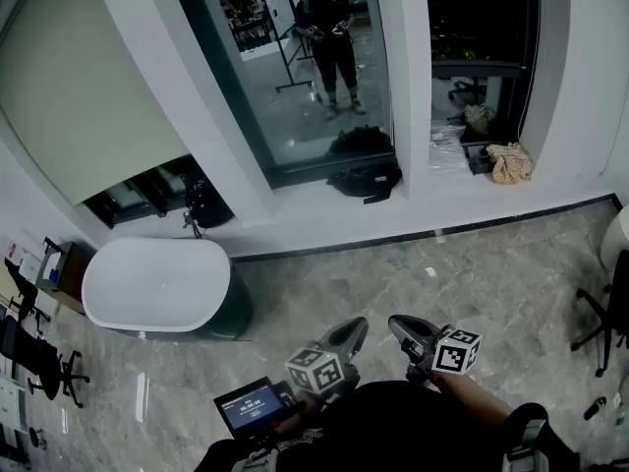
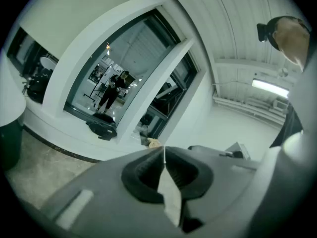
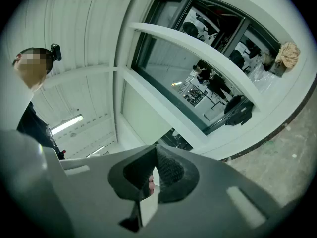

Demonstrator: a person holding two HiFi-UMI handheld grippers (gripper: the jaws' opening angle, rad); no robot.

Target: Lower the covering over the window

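Observation:
A cream roller blind [image 1: 88, 96] hangs most of the way down over the left window, leaving a dark gap at its foot. The middle window [image 1: 295, 67] is bare glass and mirrors a standing person. The right window [image 1: 482, 28] is dark and uncovered. Both grippers are held low, close to the person's body and well back from the wall. My left gripper [image 1: 346, 337] is shut with nothing in it, and my right gripper [image 1: 403, 330] beside it is shut and empty too. In the left gripper view the shut left gripper [image 2: 164, 155] points toward the middle window [image 2: 124, 73]. In the right gripper view the right gripper [image 3: 154, 155] is likewise shut.
A white oval table [image 1: 157, 283] stands by the left window. On the sill lie a black bag [image 1: 366, 177] and a beige bundle [image 1: 511, 162]. Office chairs stand at the left edge [image 1: 34, 357] and the right edge [image 1: 609, 313]. A small screen [image 1: 251, 404] shows near the left hand.

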